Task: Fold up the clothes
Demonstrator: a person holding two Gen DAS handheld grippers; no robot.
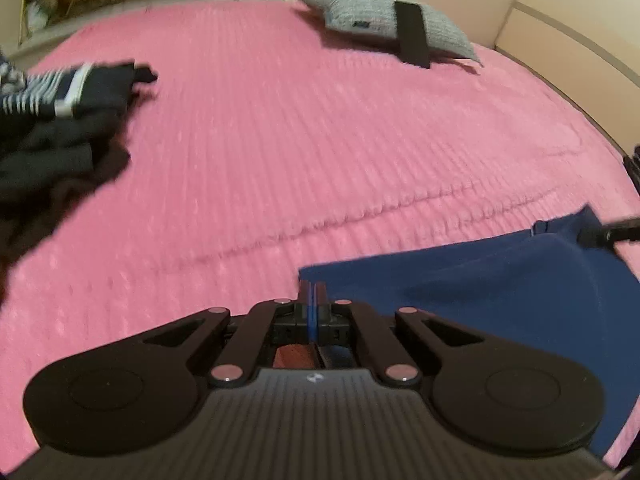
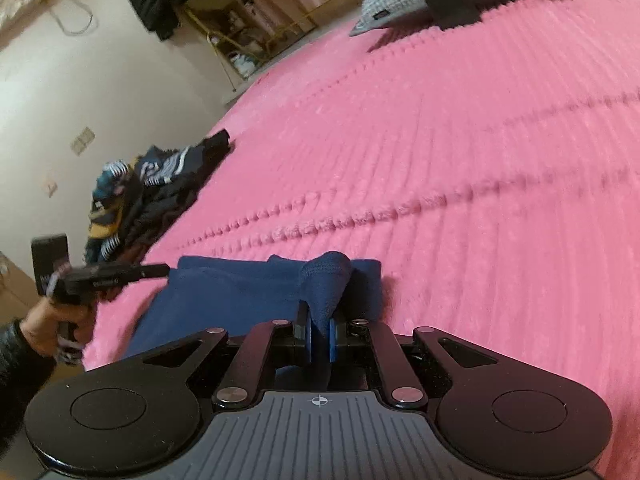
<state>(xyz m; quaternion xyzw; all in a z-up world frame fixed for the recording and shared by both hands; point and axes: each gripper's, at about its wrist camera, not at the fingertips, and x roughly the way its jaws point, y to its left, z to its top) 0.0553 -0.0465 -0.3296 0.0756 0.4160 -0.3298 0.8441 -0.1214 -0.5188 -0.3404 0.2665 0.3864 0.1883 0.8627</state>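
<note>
A navy blue garment (image 1: 500,292) lies folded on the pink bedspread (image 1: 320,140). My left gripper (image 1: 312,296) is shut at the garment's left corner; whether cloth is between its pads is hard to tell. In the right wrist view the left gripper (image 2: 160,270) touches the garment's (image 2: 240,300) far left corner. My right gripper (image 2: 320,332) is shut on a raised fold of the blue garment at its right side. The right gripper's tip shows at the left wrist view's right edge (image 1: 600,234).
A heap of dark and striped clothes (image 1: 52,120) lies at the bed's left edge; it also shows in the right wrist view (image 2: 148,196). A grey pillow (image 1: 384,20) with a black object (image 1: 412,34) leaning on it sits at the far side. The headboard (image 1: 560,40) is at right.
</note>
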